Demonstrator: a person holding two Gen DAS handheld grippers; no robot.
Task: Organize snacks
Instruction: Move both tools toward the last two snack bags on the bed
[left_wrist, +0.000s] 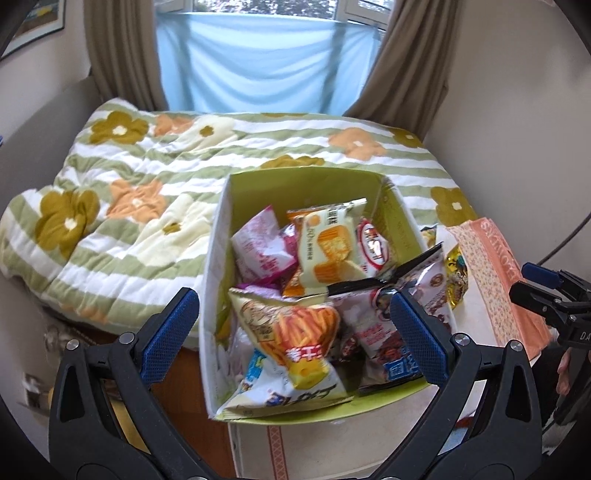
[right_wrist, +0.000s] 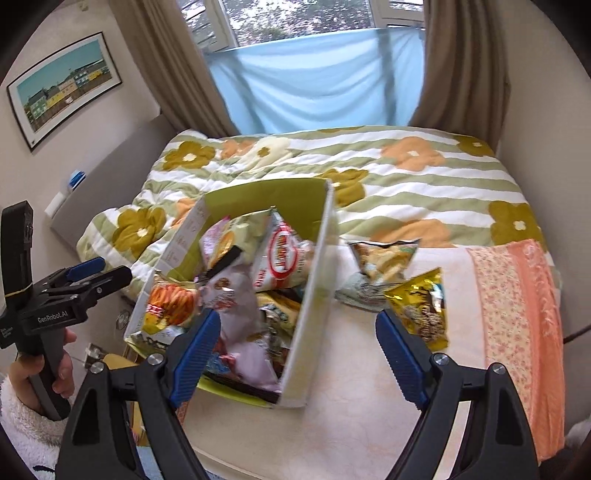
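**Snack box nearly full, two packets still outside it**

A green-lined cardboard box (left_wrist: 400, 225) stands on a pale cloth-covered surface at the foot of a bed with a striped flower quilt (left_wrist: 122, 206). The box is crammed with snack packets: a cream packet showing orange wafers (left_wrist: 328, 247), a pink packet (left_wrist: 260, 247), a yellow bag of orange sticks (left_wrist: 295, 328), a white packet with a red oval label (right_wrist: 282, 258), and a pale purple packet with a black sealed edge (right_wrist: 236, 295) lying on top of the pile.

Outside the box, just beside its right wall, two packets lie on the cloth: a crumpled pale one (right_wrist: 380, 258) and a gold one (right_wrist: 423, 310), the two touching each other. A peach floral cloth (right_wrist: 517, 314) covers the surface's right edge.

The left gripper (left_wrist: 295, 325) hovers over the near end of the box with its jaws spread wide and nothing gripped; the packets merely show between them. The right gripper (right_wrist: 295, 350) hangs above the box's near right corner, jaws well apart and empty. A hand (right_wrist: 61, 369) in a white fluffy sleeve holds the left gripper's handle.
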